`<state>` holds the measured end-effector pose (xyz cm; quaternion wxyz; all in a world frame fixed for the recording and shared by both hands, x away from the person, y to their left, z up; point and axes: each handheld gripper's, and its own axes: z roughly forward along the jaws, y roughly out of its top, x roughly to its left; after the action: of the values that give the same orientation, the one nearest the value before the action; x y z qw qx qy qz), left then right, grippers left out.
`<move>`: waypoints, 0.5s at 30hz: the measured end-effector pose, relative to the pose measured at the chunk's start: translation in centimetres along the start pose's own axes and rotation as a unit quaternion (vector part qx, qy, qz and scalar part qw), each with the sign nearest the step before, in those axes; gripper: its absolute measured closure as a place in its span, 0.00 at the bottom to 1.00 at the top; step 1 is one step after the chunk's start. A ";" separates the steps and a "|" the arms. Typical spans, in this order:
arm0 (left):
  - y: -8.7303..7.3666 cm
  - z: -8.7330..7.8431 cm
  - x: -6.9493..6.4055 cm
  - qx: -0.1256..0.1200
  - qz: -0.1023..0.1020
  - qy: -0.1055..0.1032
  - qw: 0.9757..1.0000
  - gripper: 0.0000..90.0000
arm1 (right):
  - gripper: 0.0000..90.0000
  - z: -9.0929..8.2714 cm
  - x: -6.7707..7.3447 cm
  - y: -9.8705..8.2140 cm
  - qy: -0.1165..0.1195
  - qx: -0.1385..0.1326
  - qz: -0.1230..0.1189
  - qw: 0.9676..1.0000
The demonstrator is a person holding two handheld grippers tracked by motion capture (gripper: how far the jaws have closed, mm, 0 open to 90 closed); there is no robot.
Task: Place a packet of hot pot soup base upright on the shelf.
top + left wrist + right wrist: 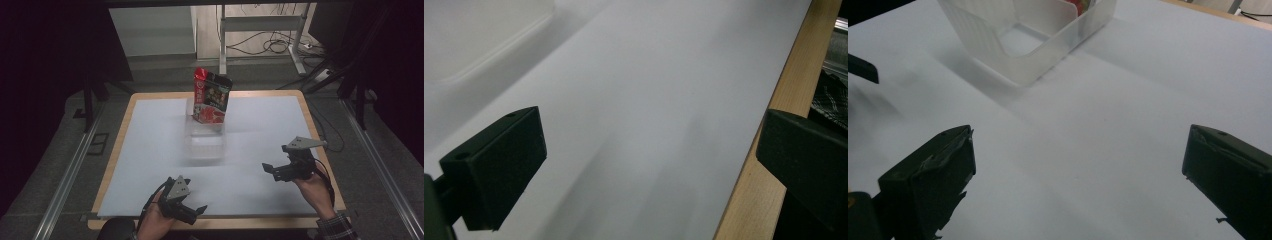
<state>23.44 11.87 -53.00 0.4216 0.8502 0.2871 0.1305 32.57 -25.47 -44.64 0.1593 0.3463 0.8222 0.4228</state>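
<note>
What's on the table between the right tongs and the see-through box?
Nothing: the right gripper view shows bare white sheet between the right tongs and the clear box.

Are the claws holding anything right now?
No. The left claw and the right claw are both wide open over the white table, with nothing between their jaws. The snack bag stands in the clear bin.
</note>
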 end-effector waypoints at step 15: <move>-0.3 -0.4 0.8 0.008 -0.007 0.015 1.000 0.00 | 0.01 -1.4 1.7 -4.8 -0.016 0.002 -0.021 1.000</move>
<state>23.84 12.72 -52.99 0.4115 0.8493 0.3004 0.1381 28.51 -27.00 -47.61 0.1808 0.3360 0.8275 0.4120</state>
